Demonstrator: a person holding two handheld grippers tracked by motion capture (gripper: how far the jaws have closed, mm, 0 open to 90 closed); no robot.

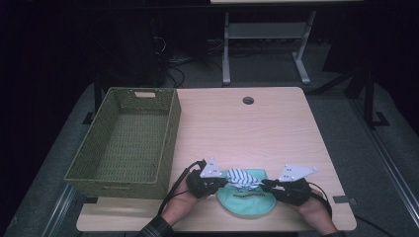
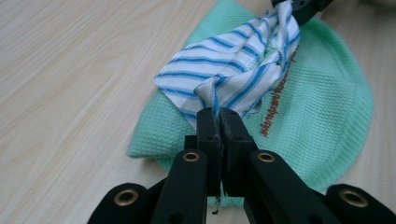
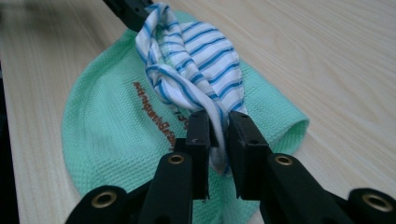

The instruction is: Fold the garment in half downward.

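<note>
Holding the striped cloth (image 1: 243, 177) stretched between us, our left gripper (image 2: 218, 122) and right gripper (image 3: 219, 125) each pinch one end, directly above the green cloth (image 1: 247, 197) on the table (image 1: 276, 128).

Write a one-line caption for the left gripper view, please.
Left gripper pinches one end of a blue-striped cloth lying over a green cloth on the table.

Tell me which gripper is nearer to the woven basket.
Left. The left gripper grips the striped cloth just right of the woven basket; the right gripper holds the cloth's other end, farther off across the green cloth.
</note>
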